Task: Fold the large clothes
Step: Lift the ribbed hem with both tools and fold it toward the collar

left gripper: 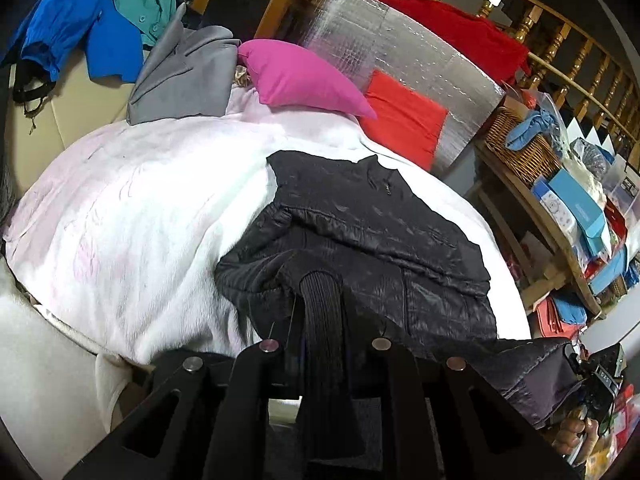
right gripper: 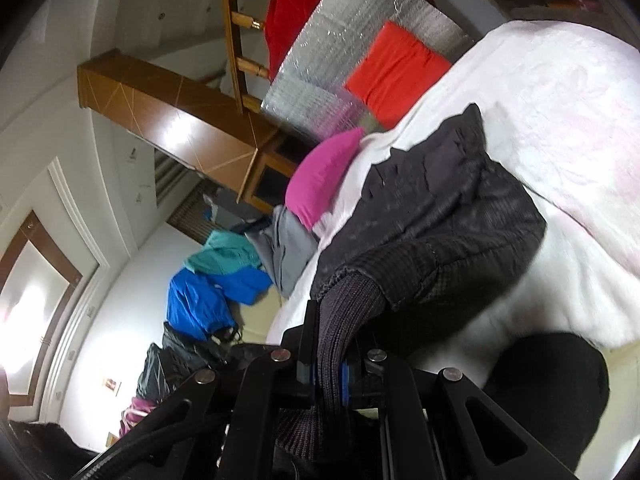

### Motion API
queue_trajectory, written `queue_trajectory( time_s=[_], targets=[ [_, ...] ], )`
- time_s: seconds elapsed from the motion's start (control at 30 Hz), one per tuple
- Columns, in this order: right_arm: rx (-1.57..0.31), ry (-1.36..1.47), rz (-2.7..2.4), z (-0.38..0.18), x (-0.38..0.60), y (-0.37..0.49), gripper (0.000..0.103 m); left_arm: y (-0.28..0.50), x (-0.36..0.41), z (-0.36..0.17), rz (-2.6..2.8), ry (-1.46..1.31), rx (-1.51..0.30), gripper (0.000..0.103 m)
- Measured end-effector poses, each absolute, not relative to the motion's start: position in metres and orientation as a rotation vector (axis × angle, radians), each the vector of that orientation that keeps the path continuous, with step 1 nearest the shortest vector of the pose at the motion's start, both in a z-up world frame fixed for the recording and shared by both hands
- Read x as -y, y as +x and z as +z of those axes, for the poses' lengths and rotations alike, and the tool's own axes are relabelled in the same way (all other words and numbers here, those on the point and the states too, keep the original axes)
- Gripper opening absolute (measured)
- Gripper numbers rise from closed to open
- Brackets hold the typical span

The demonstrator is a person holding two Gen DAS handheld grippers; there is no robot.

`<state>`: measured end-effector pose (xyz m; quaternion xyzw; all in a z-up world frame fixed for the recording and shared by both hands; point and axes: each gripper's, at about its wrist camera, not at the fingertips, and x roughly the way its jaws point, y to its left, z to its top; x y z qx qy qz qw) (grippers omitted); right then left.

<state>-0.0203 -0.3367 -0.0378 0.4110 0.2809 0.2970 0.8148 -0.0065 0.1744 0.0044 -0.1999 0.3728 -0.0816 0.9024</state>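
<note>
Gripping now: both grippers pinch the ribbed knit edge of the black jacket (left gripper: 372, 216), which lies on the white bedspread (left gripper: 132, 208).
Landmark: the pink pillow (left gripper: 304, 76); every place below is told from it.
Jacket place: spread below the pink pillow toward the cameras, its collar end nearest the pillow, its near edge raised off the bedspread.
Left gripper (left gripper: 320, 292): fingers pressed together on a ribbed band (left gripper: 320, 320), at the jacket's end farthest from the pillow.
Right gripper (right gripper: 340, 332): fingers pressed together on a ribbed cuff (right gripper: 352, 312), likewise at the far end from the pillow.
Slip risk: each grip seems to take only the stretchy knit, so the padded body could drag the band out of the pads as it is carried toward the pillow.
Uneven fold risk: if one hand leads, the raised edge would likely land skewed and the fold would lie crooked.
Bunching risk: the quilted cloth already lies in ridges just short of the pillow; laying the edge over them could trap lumps.
Snag risk: overshooting could push the jacket against the pillow or the grey garment (left gripper: 180, 76) beside it.
Bedspread risk: loose cover may ruck up if the jacket drags.
</note>
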Motion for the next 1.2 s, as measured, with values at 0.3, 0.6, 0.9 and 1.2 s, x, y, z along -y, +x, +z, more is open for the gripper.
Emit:
queue_trajectory(
  time_s=[0.3,0.6,0.9,1.2],
  targets=[
    [-0.581,0.870,0.629,-0.029,0.332,-0.006,0.008,0.010,-0.173,0.005,-0.165,-0.415,-0.773,0.015],
    [-0.564,0.880,0.612,-0.026,0.329,0.009,0.008,0.032,-0.170,0.007,-0.161,-0.409,-0.774,0.015],
    [-0.547,0.887,0.619,-0.023,0.328,0.018,0.008,0.044,-0.166,0.009,-0.142,-0.393,-0.779,0.015],
    [-0.534,0.874,0.613,-0.020,0.328,0.025,0.008,0.053,-0.156,0.011,-0.073,-0.326,-0.790,0.015]
  ],
)
